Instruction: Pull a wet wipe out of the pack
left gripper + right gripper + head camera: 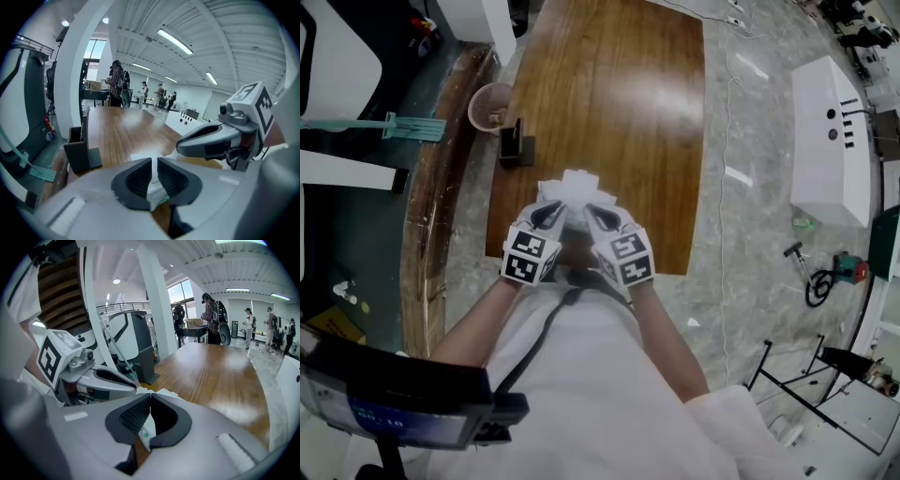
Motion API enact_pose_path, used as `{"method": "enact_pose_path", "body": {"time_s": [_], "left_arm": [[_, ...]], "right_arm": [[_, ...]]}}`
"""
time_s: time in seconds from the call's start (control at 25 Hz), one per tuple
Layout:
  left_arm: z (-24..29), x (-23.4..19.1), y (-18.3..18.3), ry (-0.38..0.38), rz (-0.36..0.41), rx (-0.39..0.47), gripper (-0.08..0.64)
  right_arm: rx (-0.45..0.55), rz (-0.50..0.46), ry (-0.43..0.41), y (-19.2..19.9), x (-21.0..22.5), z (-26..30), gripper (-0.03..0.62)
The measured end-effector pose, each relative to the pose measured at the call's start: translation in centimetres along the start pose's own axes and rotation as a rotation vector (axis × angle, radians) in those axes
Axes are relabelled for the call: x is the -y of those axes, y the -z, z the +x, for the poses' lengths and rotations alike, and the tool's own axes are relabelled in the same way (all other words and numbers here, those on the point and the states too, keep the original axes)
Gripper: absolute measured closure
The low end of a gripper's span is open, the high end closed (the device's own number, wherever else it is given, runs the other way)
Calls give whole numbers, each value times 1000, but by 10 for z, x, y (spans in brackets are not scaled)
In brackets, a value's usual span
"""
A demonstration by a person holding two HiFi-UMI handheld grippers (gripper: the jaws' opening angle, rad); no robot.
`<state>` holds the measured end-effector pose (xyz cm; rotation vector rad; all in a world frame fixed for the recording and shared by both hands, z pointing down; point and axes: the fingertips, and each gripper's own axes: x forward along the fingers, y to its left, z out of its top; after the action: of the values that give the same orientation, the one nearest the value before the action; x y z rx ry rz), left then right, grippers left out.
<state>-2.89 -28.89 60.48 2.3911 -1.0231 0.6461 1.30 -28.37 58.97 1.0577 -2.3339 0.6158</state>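
The white wet wipe pack [573, 190] hangs just over the near edge of the wooden table [619, 84], held between both grippers. My left gripper [550, 217] is shut on soft white material with a bit of green print [155, 186]. My right gripper [597, 217] is shut on a thin white fold with a round green mark [146, 429]. The two grippers sit side by side, tips almost touching; the right one [211, 140] shows in the left gripper view and the left one [110, 380] in the right gripper view. White sheet corners [157, 392] stick out past the jaws. Whether they are wipe or pack film I cannot tell.
A black stand [515, 145] sits at the table's left edge, a pink basket [489, 105] on the floor beside it. A white cabinet [831, 141] stands to the right. Several people [116, 82] stand at the far end of the room.
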Motion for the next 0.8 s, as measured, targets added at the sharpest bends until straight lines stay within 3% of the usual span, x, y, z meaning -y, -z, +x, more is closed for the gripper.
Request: {"method": "enact_pose_path", "body": {"time_s": [0.8], "left_arm": [[-18, 5, -8, -59, 10, 22, 514]], "right_arm": [[176, -11, 44, -37, 7, -58, 581]]}}
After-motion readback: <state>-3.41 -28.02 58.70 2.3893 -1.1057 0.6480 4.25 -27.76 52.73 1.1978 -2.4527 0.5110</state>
